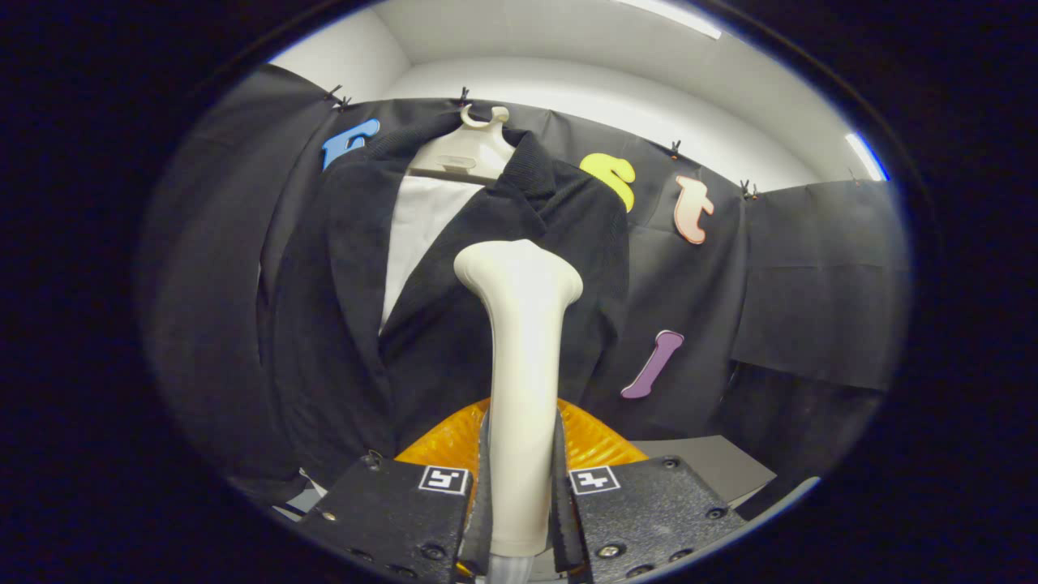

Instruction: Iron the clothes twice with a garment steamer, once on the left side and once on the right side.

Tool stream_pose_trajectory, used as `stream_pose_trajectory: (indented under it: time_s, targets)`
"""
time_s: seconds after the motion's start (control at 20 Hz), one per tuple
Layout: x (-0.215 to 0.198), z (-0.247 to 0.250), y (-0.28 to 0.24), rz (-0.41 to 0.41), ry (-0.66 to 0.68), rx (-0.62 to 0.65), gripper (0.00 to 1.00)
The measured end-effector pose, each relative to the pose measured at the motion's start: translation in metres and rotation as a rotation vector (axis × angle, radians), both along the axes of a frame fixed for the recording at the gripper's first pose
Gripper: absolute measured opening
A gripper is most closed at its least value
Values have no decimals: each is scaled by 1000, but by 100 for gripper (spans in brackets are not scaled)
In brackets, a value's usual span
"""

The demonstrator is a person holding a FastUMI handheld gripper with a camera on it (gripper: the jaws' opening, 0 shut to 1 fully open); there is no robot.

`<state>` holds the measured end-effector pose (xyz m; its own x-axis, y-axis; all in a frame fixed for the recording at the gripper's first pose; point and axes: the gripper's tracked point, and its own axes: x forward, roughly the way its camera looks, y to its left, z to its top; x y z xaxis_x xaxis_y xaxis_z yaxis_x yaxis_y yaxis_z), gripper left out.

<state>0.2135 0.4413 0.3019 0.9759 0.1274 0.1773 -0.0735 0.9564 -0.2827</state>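
A: Why is the claw clamped so low on the garment steamer?

B: Both fingers press on the bottom of its pale handle, one from each side. I judge that a grip down there leaves the wide head free to meet the cloth, with nothing of the claw between them.

A: And where is the head now?

B: Straight up at twelve o'clock from the fingers, upright, in front of the dark jacket, over the panel that lies to the one o'clock side of the opening. Whether it touches the fabric or sits just short of it, I cannot tell.

A: Why hang the jacket like that?

B: It is on a pale hanger at the top, so the fronts drop flat and straight, which suits a long stroke. A white lining or shirt shows in the opening, around eleven o'clock from the head.

A: The orange thing under the handle?

B: A ribbed orange shape, just beyond the fingers and behind the handle. Possibly the steamer's base or stand; I would not swear to it.

A: How far along?

B: One side looks to be in hand; which pass it is cannot be judged.
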Motion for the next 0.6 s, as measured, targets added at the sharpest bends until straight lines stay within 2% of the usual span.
stream_pose_trajectory:
  time_s: [0.6]
  targets:
    - [5, -61, -2, -23, 52, -80, 32]
